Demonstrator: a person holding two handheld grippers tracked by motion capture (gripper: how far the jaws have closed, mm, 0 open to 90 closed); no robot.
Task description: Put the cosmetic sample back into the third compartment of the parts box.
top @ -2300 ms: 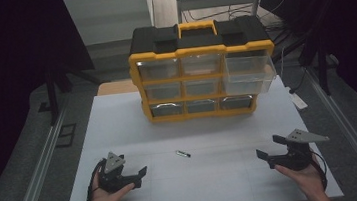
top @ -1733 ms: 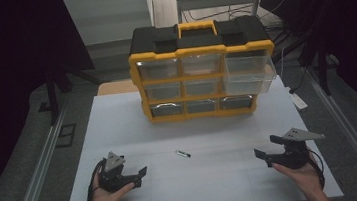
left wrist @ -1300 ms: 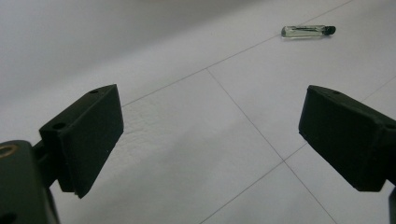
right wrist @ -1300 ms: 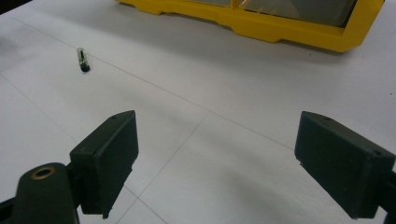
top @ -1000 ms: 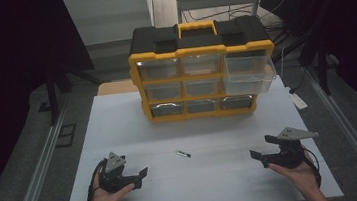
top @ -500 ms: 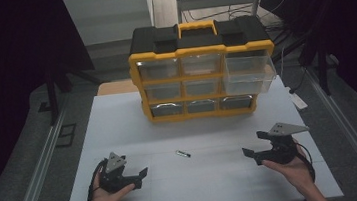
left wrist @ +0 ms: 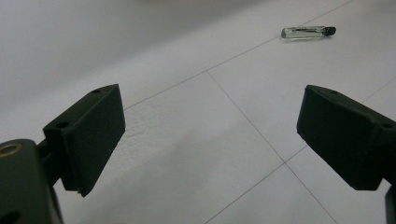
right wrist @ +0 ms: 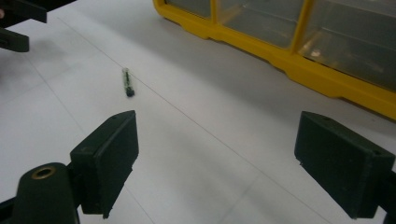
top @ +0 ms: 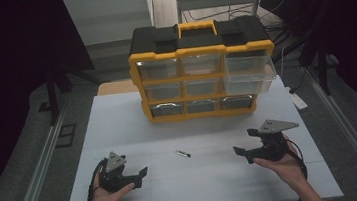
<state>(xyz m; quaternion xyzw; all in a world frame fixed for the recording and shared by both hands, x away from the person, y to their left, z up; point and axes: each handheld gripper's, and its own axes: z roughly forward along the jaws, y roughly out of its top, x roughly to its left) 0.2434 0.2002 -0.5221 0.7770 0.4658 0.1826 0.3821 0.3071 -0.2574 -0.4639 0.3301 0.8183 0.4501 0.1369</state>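
The small clear glass vial with a black cap [top: 183, 154] lies on the white table [top: 216, 187], between the wide-spread left gripper [top: 143, 171] and the wide-spread right gripper [top: 244, 148], apart from both.

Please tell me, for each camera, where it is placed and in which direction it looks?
High view: above the person's side, looking forward and down at the table, organizer, vial; both hands and the left gripper and right gripper show.
Left gripper view: low over the table, looking toward the vial; its open jaws show.
Right gripper view: low, looking toward the organizer; its open jaws show.
All three share the vial.
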